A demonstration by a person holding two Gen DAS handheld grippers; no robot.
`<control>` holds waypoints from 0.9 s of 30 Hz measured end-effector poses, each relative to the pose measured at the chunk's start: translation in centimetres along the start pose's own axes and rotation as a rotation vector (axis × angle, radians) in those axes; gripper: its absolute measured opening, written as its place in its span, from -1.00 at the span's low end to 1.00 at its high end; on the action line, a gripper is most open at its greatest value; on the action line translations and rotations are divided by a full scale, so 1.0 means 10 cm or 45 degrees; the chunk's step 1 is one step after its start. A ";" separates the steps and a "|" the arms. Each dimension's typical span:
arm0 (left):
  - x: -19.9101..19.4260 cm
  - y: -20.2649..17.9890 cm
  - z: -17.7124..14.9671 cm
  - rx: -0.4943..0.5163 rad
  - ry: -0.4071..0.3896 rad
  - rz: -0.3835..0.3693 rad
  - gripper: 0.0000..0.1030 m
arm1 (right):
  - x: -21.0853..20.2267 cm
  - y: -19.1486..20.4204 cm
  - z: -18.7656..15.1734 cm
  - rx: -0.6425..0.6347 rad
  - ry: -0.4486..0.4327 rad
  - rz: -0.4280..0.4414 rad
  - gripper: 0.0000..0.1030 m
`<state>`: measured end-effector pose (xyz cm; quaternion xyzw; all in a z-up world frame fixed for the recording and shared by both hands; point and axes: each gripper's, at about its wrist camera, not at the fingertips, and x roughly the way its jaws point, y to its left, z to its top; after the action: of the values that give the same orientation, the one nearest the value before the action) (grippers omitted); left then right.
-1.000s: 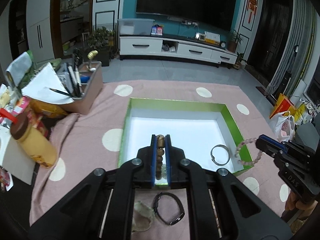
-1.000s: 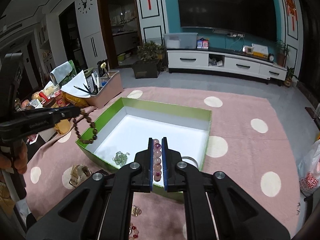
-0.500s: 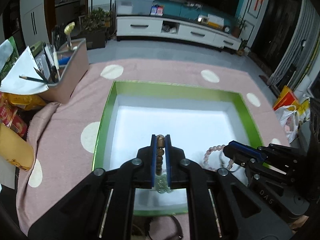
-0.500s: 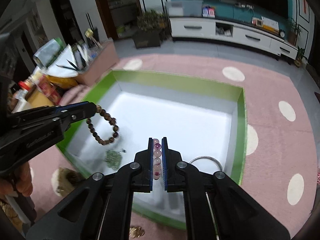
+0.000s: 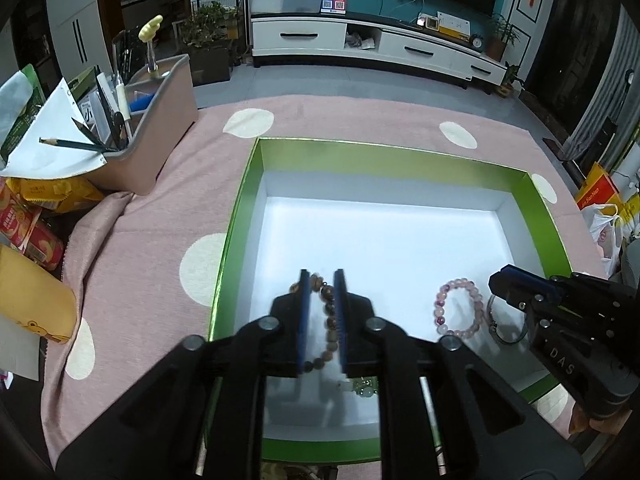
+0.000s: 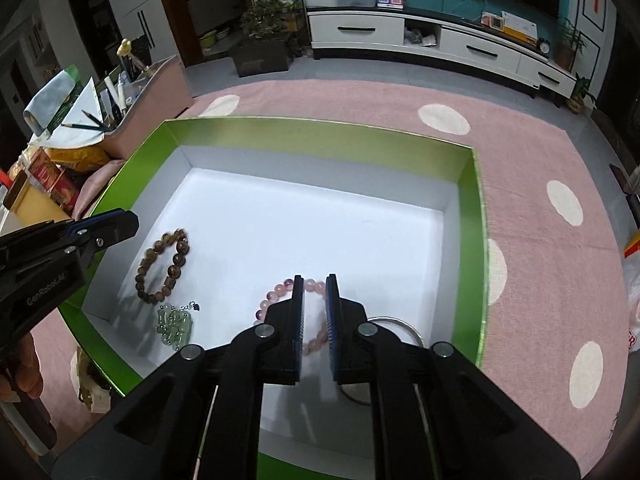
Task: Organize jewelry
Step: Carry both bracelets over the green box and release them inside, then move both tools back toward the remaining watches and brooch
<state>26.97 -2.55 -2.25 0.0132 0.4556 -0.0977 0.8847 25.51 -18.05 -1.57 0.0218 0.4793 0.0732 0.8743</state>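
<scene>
Lying flat on the white floor of the green-walled box [image 6: 468, 216], the brown wooden-bead bracelet [image 6: 162, 268] forms an oval whose long axis runs away from the left tongs [image 5: 322, 312], partly framed between their opening, released fingers. The pink bead bracelet [image 5: 458, 306] lies the same way under the right tongs [image 6: 314, 320], whose jaws are also parting, nothing pinched. Both tools tilt steeply downward into the box's near end. A pale green bead bracelet [image 6: 174, 324] sits between the tongs; a silver bangle [image 6: 400, 326] lies right of the right tongs. Beneath the box spreads a pink polka-dot cloth [image 6: 532, 168], in a living room.
</scene>
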 end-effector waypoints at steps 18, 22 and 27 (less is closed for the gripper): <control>-0.65 -0.04 -0.20 0.044 -0.121 0.051 0.57 | -0.88 -0.21 -0.37 0.067 -0.215 0.034 0.16; -0.82 0.05 -0.33 0.027 -0.131 0.056 0.74 | -1.07 -0.22 -0.54 0.064 -0.234 0.027 0.27; -1.01 0.18 -0.52 0.003 -0.132 0.062 0.84 | -1.23 -0.22 -0.73 0.075 -0.246 0.030 0.48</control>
<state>17.41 1.43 2.81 0.0202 0.4085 -0.0772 0.9092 13.11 -22.29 4.51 0.0601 0.3946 0.0668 0.9144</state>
